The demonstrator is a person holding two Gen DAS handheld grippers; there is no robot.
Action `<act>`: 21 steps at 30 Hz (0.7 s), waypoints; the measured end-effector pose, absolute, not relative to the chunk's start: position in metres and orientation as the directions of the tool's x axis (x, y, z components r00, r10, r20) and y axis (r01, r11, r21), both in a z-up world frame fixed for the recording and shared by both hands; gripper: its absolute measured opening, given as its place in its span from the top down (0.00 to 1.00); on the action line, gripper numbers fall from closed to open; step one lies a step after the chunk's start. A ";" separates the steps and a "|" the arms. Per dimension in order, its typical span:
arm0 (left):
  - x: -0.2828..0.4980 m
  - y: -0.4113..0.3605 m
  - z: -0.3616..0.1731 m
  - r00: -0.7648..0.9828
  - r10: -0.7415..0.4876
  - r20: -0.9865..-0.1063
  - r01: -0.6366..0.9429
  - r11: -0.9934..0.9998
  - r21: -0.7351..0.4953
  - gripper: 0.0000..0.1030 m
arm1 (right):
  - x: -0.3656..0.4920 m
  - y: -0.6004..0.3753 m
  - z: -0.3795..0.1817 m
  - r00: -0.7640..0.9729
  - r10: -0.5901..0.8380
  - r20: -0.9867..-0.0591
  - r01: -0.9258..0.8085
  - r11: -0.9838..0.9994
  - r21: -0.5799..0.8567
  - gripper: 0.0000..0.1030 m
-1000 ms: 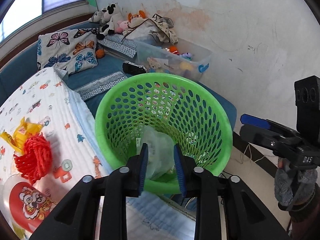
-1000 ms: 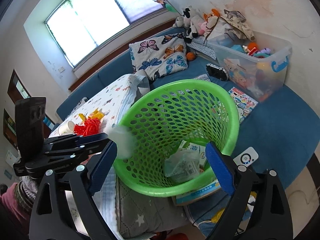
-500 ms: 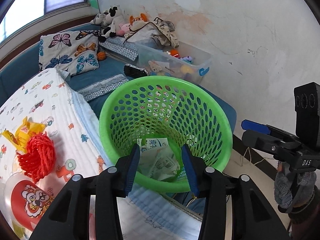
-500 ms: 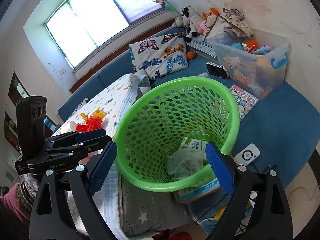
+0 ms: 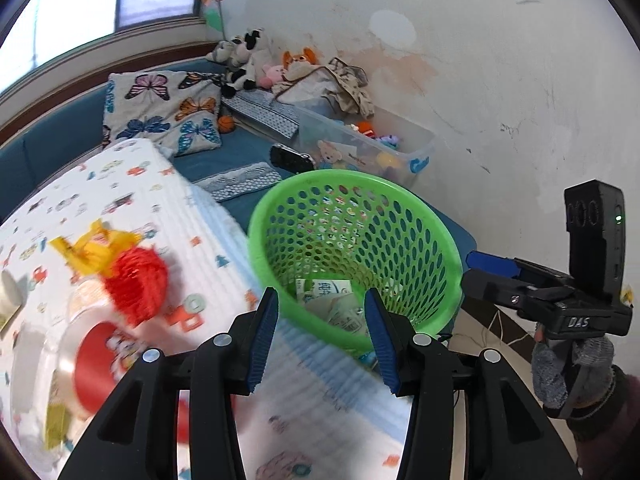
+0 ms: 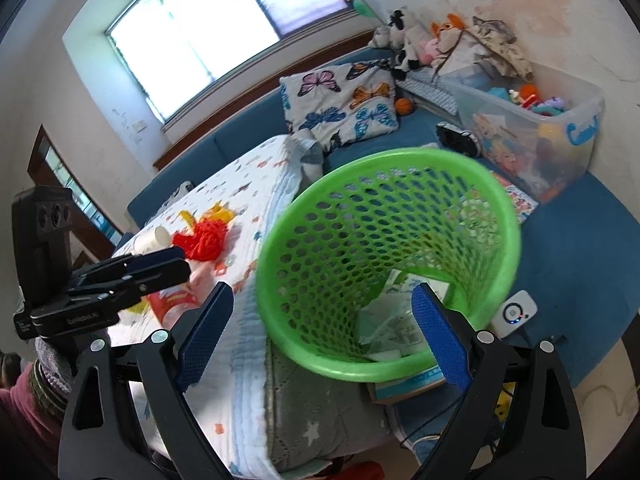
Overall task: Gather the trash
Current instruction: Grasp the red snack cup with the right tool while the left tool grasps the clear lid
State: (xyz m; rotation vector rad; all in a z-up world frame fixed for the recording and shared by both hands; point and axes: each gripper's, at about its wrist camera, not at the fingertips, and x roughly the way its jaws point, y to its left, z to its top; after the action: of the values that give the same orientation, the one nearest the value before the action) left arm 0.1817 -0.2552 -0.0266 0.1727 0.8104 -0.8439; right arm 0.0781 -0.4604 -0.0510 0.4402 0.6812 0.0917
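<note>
The left hand-held gripper (image 5: pixel 322 336) is seen released, its jaws having just been opening, with nothing between them. The crumpled wrappers (image 5: pixel 334 304) are found at the bottom of the green perforated basket (image 5: pixel 400 208), which is set beside the patterned quilt (image 5: pixel 200 216). The right hand-held gripper (image 6: pixel 320 332) is held wide open and empty before the basket's rim. A red mesh ball (image 5: pixel 138 284) and yellow wrapper (image 5: pixel 90 250) are left on the quilt
</note>
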 end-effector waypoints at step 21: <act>0.151 -0.081 -0.036 0.557 -0.476 -0.681 0.492 0.849 -0.192 0.46 | 0.137 -0.318 -0.043 0.639 0.405 -0.653 -0.282 0.914 0.290 0.12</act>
State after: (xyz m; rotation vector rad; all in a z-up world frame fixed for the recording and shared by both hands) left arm 0.1511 -0.0805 -0.0361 0.0216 0.7966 -0.5714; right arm 0.1371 -0.3180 -0.0426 0.1671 0.7847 0.3941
